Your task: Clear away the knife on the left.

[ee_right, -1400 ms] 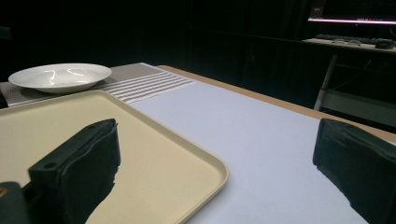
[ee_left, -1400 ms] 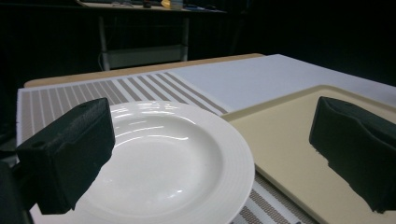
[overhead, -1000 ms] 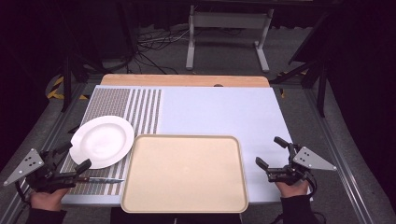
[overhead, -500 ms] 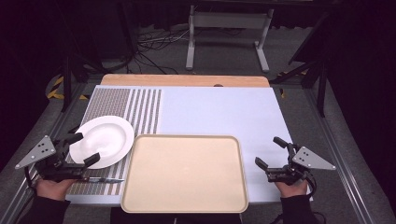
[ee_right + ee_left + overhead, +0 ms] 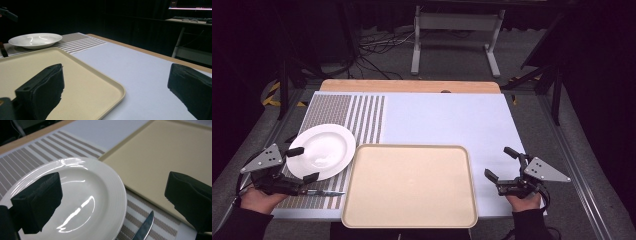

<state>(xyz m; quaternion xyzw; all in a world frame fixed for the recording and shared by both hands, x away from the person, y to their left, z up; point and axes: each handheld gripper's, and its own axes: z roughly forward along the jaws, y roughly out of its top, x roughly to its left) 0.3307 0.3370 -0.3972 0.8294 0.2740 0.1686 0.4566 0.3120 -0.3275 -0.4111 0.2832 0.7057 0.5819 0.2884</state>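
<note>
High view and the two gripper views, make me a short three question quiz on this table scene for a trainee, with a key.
1. True or false: the white plate lies on the beige tray.
2. Which gripper has its jaws spread at the plate's near edge? A left gripper B right gripper
3. Fill in: the knife lies on the striped ____.

Key
1. False; it rests on the striped mat, left of the tray.
2. A; the right gripper is open over the pale blue table right of the tray.
3. mat
</note>
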